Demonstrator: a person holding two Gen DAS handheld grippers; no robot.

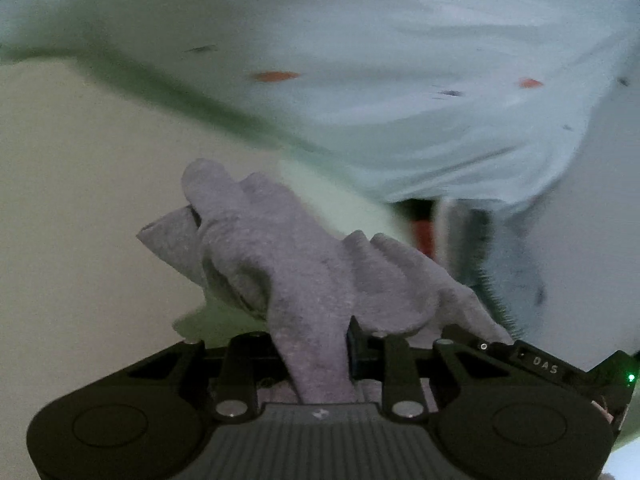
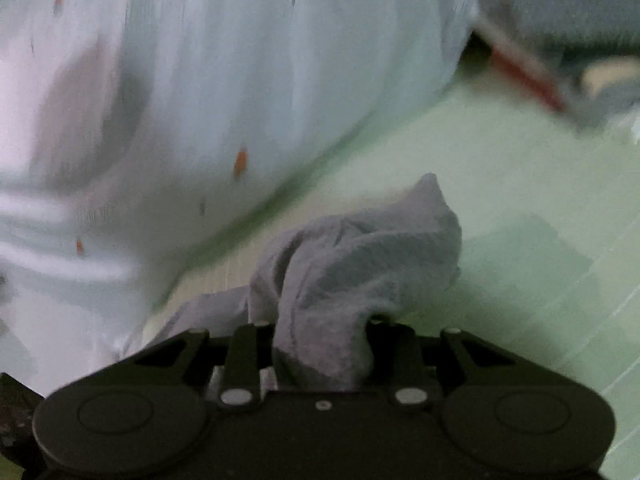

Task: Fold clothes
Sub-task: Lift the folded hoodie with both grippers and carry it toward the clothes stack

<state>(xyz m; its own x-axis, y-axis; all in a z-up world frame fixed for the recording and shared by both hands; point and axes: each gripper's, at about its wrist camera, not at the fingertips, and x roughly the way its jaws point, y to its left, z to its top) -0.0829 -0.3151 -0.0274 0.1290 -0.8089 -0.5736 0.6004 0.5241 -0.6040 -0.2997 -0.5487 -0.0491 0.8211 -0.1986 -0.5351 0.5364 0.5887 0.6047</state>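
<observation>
two grippers each pinch a bunch of the same kind of grey fabric. nearest the left wrist camera, the left gripper [image 1: 316, 344] has its jaws closed on a grey garment [image 1: 288, 264], a soft fuzzy cloth that runs up out of the jaws and spreads forward in rumpled folds, with one flap hanging off to the left. a small green light glows at the right edge of that gripper's black body. nearest the right wrist camera, the right gripper [image 2: 320, 344] is likewise clamped on grey garment [image 2: 360, 256] cloth, which rises from between the jaws and humps into a peak leaning right. whether both hold one piece or two separate pieces cannot be told.

beyond the held cloth in both views lies a pale greenish surface [image 2: 500, 208], with thin light lines across it at the right of the right wrist view. farther off, a large white fabric with small orange and dark marks [image 1: 380, 80] fills the upper part of each view [image 2: 240, 80], heavily blurred. at the far right of the right wrist view, something blurred with a red stripe [image 2: 524, 76] shows; what it is cannot be told.
</observation>
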